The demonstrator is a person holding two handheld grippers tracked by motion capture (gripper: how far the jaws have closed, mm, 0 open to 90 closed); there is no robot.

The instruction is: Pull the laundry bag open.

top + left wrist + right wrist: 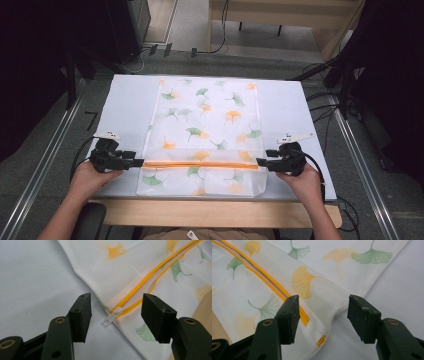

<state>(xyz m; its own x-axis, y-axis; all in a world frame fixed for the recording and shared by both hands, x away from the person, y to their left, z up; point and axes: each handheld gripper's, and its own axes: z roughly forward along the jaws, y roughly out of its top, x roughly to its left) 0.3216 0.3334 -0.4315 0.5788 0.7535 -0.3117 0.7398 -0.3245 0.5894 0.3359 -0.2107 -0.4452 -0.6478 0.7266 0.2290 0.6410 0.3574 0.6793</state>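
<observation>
A white fabric bag [205,130] printed with green and orange ginkgo leaves lies flat on the white table cover. An orange zipper [200,164] runs across it near the front. My left gripper [138,162] is open at the zipper's left end, and its jaws straddle the white zipper pull [111,316] without touching it. My right gripper [261,162] is open at the zipper's right end. Its jaws stand on either side of the bag's edge [322,312] and the orange zipper's end [321,340].
The white table cover [125,107] lies on a wooden table, whose front edge [215,212] shows near the person. Metal rails run along both sides. Cables [320,107] and dark equipment stand beyond the table's far corners.
</observation>
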